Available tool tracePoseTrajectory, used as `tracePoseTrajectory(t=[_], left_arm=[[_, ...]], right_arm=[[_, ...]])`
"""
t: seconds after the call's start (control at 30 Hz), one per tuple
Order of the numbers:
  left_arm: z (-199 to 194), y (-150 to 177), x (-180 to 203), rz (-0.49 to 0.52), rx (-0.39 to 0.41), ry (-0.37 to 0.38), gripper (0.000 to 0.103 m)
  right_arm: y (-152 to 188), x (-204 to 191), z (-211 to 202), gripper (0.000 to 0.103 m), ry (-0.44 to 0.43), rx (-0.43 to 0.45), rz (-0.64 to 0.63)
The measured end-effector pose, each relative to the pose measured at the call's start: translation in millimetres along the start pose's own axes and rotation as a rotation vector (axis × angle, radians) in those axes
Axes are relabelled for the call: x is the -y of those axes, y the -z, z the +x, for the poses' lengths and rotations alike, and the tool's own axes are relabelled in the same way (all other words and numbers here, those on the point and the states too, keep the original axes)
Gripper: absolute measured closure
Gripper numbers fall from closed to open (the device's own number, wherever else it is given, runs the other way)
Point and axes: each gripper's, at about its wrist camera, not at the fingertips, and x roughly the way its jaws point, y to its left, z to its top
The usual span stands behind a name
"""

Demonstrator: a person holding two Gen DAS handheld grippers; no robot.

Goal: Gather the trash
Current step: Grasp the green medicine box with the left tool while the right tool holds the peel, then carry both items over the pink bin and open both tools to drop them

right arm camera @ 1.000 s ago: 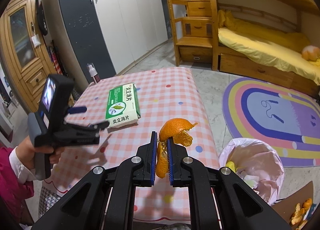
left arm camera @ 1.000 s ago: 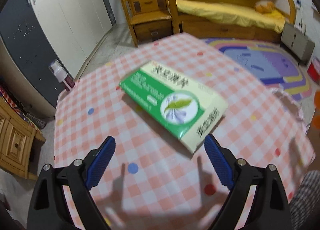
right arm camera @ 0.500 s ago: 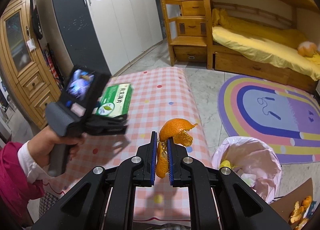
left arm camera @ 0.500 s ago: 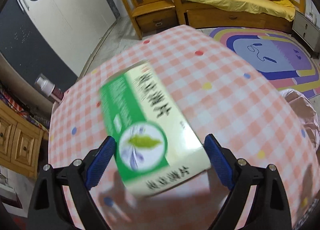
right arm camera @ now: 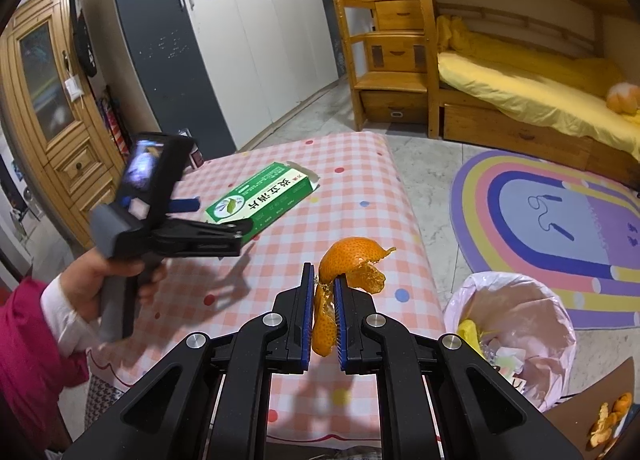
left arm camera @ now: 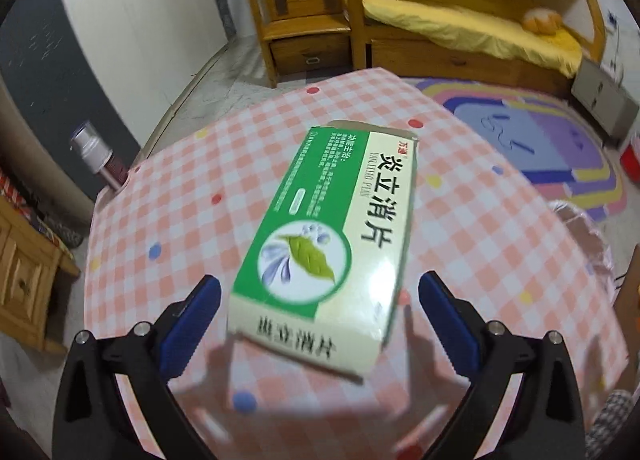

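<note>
Green medicine box [left arm camera: 328,248] now between wide-open left gripper [left arm camera: 316,324] fingers; right gripper [right arm camera: 322,324] clamps orange peel [right arm camera: 352,264]; grasp imminent.

The left black plastic two-finger gripper [left arm camera: 320,320] carries ribbed blue pads [left arm camera: 192,324] and silver screws on its arms. The right black plastic gripper [right arm camera: 323,312] has matching blue pads [right arm camera: 307,316]. Behind the left one, a bare-skinned hand [right arm camera: 104,280] emerges from a white cuff and magenta sleeve [right arm camera: 32,344], possibly fleece.
</note>
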Motion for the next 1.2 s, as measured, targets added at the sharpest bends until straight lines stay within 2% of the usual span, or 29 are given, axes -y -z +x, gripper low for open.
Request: tracePoseTrajectory(t=[0.1,0.17,0.4,0.5,0.63,0.73,0.83,0.97,1.07,1.2], left_arm=[[16,-3,-10,-0.017,-0.021,0.044,0.007],[22,0,-14,-0.042,-0.031,0.118,0.013],[4,19,2,0.004,0.015,0.118,0.017],[-19,33,16,0.033,0.057,0.078,0.018],[-75,47,36,0.037,0.162,0.063,0.018],[-111,50,49,0.025,0.224,0.097,0.018],[-138,50,69,0.022,0.249,0.135,0.018],[-154,52,105,0.04,0.257,0.202,0.017],[-155,49,142,0.088,0.248,0.235,0.017],[-142,45,191,0.146,0.212,0.278,0.017]], right_arm=[[1,4,1,0.093,0.01,-0.007,0.004],[2,7,3,0.093,0.017,-0.015,0.009],[1,2,7,0.093,0.013,-0.023,0.001],[2,-1,0,0.093,0.018,-0.013,-0.009],[5,-1,-15,0.093,0.031,0.008,-0.014],[10,5,-27,0.093,0.051,0.021,-0.003],[17,21,-43,0.093,0.087,0.036,0.022],[29,55,-64,0.093,0.161,0.041,0.077],[40,86,-69,0.093,0.226,0.022,0.112],[51,121,-57,0.093,0.263,-0.025,0.165]])
